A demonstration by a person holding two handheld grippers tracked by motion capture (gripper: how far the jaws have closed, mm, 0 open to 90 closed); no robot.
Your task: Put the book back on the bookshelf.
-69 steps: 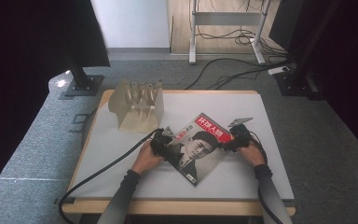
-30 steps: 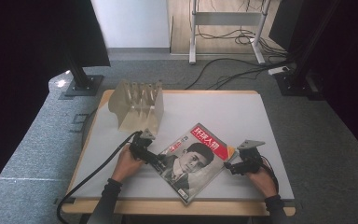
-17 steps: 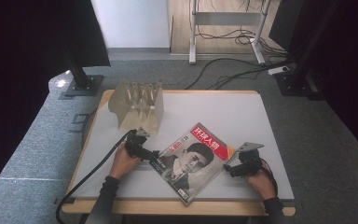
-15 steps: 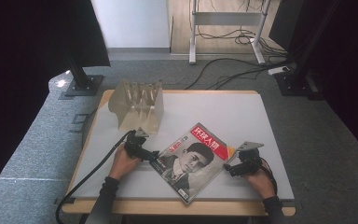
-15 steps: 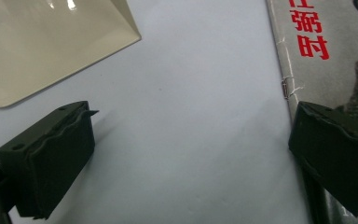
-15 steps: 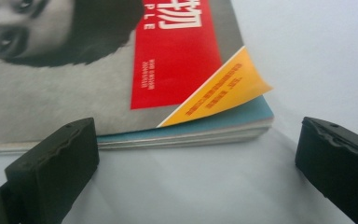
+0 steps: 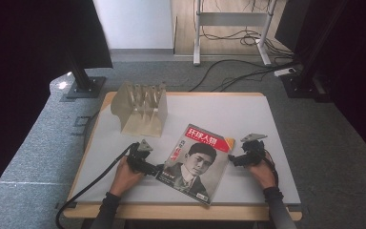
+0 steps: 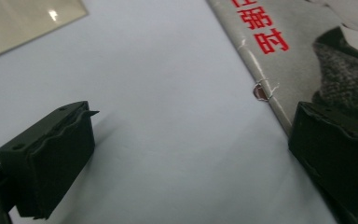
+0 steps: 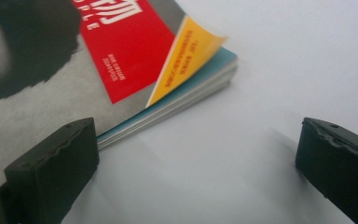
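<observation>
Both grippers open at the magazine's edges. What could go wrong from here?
1. The magazine's yellow corner flap already curls up; the right gripper closing there might catch only the cover and crease it.
2. The left gripper has one jaw over the stapled spine, the other on bare table; closing may just push the magazine sideways.

White-topped table (image 7: 248,112): magazine (image 7: 195,162) flat near front; beige rack (image 7: 140,109) back-left.

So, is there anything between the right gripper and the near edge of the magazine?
Nothing visible. The right gripper is open, and between its jaws lies bare table up to the magazine page edge; one jaw already overlaps the cover.
</observation>
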